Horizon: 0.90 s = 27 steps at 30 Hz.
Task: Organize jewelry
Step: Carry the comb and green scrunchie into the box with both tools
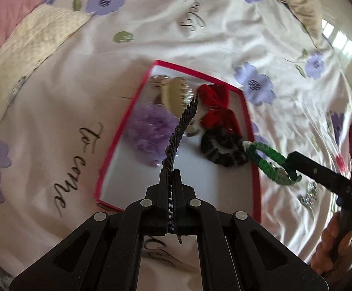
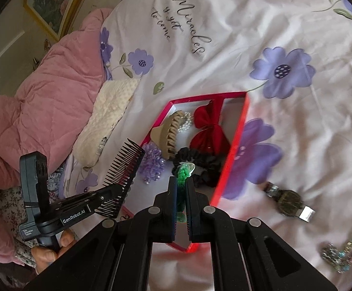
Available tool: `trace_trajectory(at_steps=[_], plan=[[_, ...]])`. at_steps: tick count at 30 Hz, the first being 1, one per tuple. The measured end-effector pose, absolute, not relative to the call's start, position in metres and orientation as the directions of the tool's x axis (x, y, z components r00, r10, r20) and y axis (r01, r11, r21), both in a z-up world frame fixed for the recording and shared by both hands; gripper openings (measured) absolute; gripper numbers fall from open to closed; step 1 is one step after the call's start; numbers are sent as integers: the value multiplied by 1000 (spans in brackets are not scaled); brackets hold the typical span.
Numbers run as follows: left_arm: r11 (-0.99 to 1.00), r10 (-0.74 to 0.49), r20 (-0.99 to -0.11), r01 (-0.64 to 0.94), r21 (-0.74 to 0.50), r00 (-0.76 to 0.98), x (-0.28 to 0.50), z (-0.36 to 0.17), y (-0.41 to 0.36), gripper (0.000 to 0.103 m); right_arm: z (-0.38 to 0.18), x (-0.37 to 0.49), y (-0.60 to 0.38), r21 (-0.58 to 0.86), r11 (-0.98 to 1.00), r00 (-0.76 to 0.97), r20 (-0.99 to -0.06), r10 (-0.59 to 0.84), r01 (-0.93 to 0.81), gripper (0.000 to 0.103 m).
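My left gripper [image 1: 170, 173] is shut on a black comb [image 1: 183, 121], which sticks out over a red-rimmed box [image 1: 200, 181] lying on the bed. The box holds a purple scrunchie [image 1: 149, 131], a beige claw clip [image 1: 173, 97], a red bow [image 1: 214, 104] and a black scrunchie [image 1: 222, 150]. My right gripper [image 2: 180, 180] is shut on a green braided bracelet [image 2: 183, 173] over the near part of the box [image 2: 233, 116]. In the right wrist view the left gripper [image 2: 119, 191] holds the comb [image 2: 125, 169] above the box's left edge.
A watch [image 2: 289, 201] and a sparkly bracelet [image 2: 346, 249] lie on the flowered sheet to the right of the box. A cream pillow [image 2: 108, 116] and a pink quilt [image 2: 42, 97] sit to the left. A hand [image 2: 52, 249] grips the left tool's handle.
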<state>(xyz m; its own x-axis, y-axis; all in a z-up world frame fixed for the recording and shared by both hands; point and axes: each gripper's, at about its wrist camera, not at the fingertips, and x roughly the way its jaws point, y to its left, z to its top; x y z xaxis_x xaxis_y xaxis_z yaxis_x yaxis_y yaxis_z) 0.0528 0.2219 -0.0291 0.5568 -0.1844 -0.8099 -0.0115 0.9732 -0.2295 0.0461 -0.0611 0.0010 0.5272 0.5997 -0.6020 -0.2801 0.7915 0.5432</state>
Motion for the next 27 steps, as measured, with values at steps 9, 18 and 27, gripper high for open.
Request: trace_trajectory(at_steps=[9,18,27], plan=[[962,-114,-820,-144,-232,560,72,-40,245,1,-14,71,-34,558,778,491,-611,621,-288,5],[965,-68,-845,-179,-191,531,94,-61,235,1,-44,93,-41,554,801,469,-658,589,-228,5],[975,-64,-850,-148,-165,522,95,-69,217,10,-51,94,-40,535,813,462,-675,575,-229,6]])
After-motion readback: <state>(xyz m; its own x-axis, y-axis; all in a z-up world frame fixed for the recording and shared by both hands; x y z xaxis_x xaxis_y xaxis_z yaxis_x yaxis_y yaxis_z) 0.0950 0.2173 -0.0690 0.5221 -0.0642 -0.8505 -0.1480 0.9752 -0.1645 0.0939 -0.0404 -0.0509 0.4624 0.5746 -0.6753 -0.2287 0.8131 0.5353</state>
